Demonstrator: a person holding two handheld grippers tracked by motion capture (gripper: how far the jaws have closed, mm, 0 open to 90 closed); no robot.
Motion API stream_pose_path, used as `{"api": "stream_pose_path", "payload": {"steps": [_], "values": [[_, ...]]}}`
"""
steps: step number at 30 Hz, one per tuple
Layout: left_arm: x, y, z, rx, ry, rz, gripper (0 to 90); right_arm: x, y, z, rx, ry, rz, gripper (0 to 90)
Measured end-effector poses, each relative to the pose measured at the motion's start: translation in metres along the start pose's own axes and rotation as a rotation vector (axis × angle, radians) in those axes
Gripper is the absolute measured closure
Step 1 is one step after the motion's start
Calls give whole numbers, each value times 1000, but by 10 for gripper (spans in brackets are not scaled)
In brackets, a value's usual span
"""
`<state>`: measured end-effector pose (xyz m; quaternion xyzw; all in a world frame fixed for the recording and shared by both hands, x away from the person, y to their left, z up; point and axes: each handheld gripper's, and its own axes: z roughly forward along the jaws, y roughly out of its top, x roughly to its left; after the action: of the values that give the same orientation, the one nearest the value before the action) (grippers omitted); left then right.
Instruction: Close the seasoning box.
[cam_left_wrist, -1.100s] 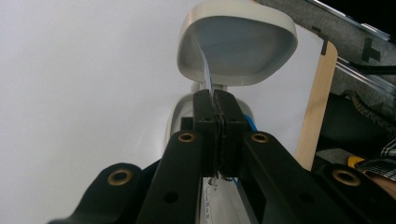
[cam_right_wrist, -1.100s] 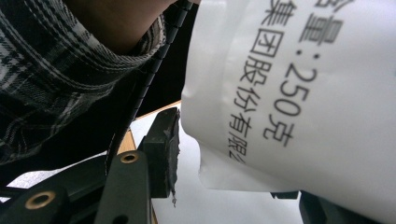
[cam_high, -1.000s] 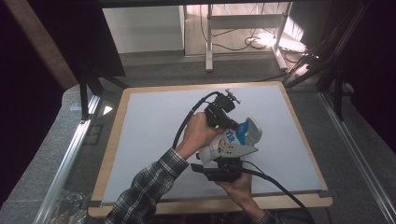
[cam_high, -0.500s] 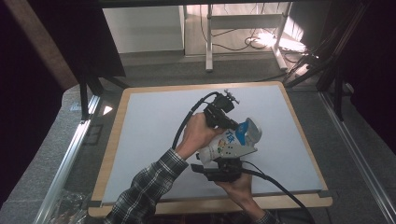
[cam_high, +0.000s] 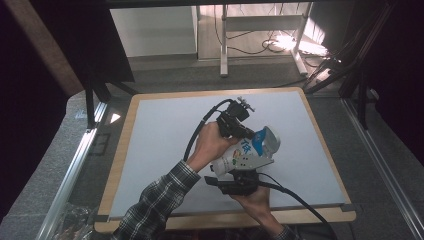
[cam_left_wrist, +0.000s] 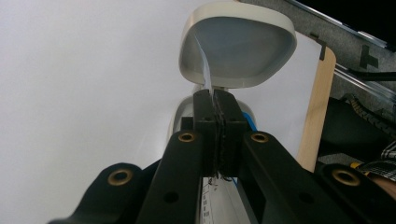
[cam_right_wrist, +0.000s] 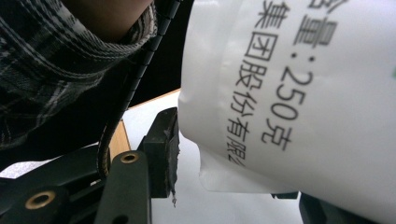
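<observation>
A dim room with cables on the floor surrounds the bench (cam_high: 150, 150), whose pale grey mat is bare apart from the work held above it. The right tool (cam_high: 235, 182) clamps the body of a white cup-shaped container (cam_high: 245, 155) with blue print, holding it tilted over the bench. The left tool (cam_left_wrist: 215, 105) has its jaws pressed together on a thin film (cam_left_wrist: 205, 70) at the container's mouth, just below its pale rim (cam_left_wrist: 280, 32). Judging from this, the grasp and the pinch on the seal are done; the peel itself looks barely begun, and pulling the film clear remains.
</observation>
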<state>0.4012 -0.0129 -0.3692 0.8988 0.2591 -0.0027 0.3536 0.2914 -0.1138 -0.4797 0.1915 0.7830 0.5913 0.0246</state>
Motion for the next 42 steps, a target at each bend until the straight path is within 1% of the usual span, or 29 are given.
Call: {"api": "stream_pose_path", "payload": {"steps": [5,8,10,12,21,24,27,34,35,42], "values": [[0,-2,0,-8,-11,1,887,-1,-1,1,6,-2,-6,527],[0,-3,-1,-11,-10,-1,888,-1,-2,1,9,0,-1,527],[1,-5,-3,-18,-17,6,888,-2,-3,2,14,-2,-1,527],[0,-6,-4,-29,-19,-2,889,-2,-4,2,17,-2,2,526],[-1,-9,-5,-42,-24,6,890,-4,-7,4,25,-15,-2,520],[-2,-9,-5,-45,-25,7,890,-4,-7,3,25,-13,2,519],[-2,-10,-6,-47,-24,11,890,-4,-8,3,29,-17,-5,519],[-3,-11,-8,-56,-26,13,890,-5,-9,4,35,-20,-5,517],[-3,-12,-9,-61,-34,10,890,-5,-9,4,37,-21,-5,516],[-3,-15,-12,-75,-42,6,891,-6,-11,5,44,-26,-2,509]]}}
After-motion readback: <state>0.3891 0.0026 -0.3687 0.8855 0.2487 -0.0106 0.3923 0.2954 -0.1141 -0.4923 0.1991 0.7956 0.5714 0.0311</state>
